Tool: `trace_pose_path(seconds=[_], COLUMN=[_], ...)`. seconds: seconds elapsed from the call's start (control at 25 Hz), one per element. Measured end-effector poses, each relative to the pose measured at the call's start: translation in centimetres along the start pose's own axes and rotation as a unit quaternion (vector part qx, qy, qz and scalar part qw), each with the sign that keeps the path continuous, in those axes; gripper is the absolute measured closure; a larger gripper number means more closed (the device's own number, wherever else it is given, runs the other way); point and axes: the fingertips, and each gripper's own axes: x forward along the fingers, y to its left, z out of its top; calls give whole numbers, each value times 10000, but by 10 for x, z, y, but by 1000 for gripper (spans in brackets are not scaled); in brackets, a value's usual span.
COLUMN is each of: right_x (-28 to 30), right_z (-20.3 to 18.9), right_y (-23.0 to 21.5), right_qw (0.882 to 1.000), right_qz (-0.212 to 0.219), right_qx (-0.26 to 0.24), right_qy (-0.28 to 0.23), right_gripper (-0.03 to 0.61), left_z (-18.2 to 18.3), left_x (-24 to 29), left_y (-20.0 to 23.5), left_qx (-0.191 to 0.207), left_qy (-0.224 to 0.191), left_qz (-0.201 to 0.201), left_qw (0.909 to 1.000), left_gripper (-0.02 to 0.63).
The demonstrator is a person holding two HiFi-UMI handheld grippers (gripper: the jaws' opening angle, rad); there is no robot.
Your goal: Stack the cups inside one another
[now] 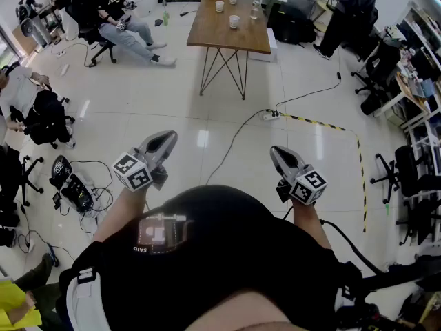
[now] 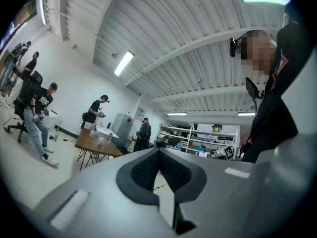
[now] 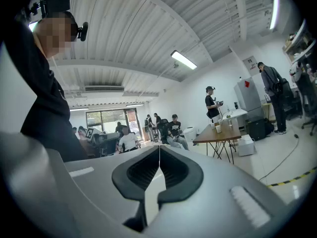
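Across open floor (image 1: 207,116) from the table (image 1: 220,38), left hand-held gripper (image 1: 167,138) and right hand-held gripper (image 1: 277,152) are closed, empty.

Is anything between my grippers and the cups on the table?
Nothing upright. Bare floor separates the left gripper and right gripper, both shut and empty, from the table holding the cups; only a cable lies across it.

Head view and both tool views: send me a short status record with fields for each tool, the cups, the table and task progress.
left tool: shut, nothing between the jaws, pointing level
right tool: shut, nothing between the jaws, pointing level
cups: on the table, standing apart, not stacked
table: wooden, well ahead of both tools
task progress: not begun, no cup touched
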Motion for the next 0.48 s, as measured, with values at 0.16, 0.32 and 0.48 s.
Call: trace_pose_path(seconds=[0.16, 0.32, 0.48], right_x=[-13, -14, -1], right_z=[1, -5, -14], right_y=[-15, -26, -33], right_qw=[10000, 9999, 9996], right_qz=[42, 125, 187], right_qx=[15, 47, 101], right_qy=[4, 50, 172], right_gripper=[561, 561, 561], left_z=[-9, -15, -19], left_x=[15, 23, 27], left_y=[-15, -21, -13], left_qx=[50, -10, -109], left_qy=[-20, 36, 107], left_qz=[-56, 38, 126], left_qw=[10000, 10000, 9998], left_gripper=[609, 609, 609])
